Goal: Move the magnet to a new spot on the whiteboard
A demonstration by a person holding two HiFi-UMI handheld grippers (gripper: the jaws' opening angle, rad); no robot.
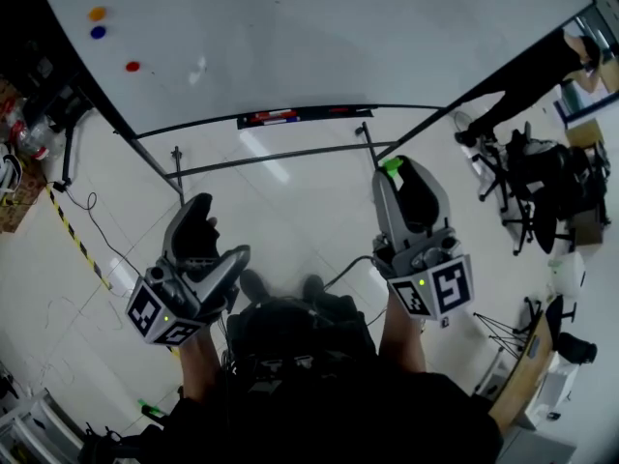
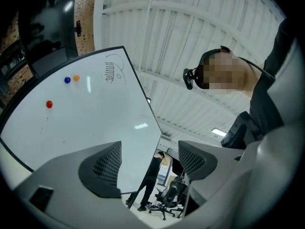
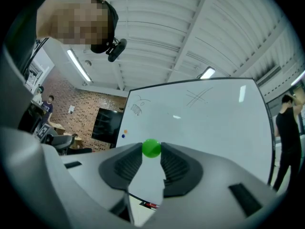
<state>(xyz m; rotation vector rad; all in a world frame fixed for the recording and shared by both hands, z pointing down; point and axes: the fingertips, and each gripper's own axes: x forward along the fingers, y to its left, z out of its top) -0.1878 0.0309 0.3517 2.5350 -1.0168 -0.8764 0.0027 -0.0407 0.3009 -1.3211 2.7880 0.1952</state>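
The right hand-held gripper (image 1: 393,172) is pinching the green magnet (image 3: 151,148) at its jaw tips, probably leaving its face exposed for pressing onto the board. The left hand-held gripper (image 2: 148,159) is idling, jaws spread and empty. Beyond, the whiteboard (image 1: 290,37) is carrying a red magnet (image 1: 132,66), a blue magnet (image 1: 98,32) and an orange magnet (image 1: 97,13) near one edge.
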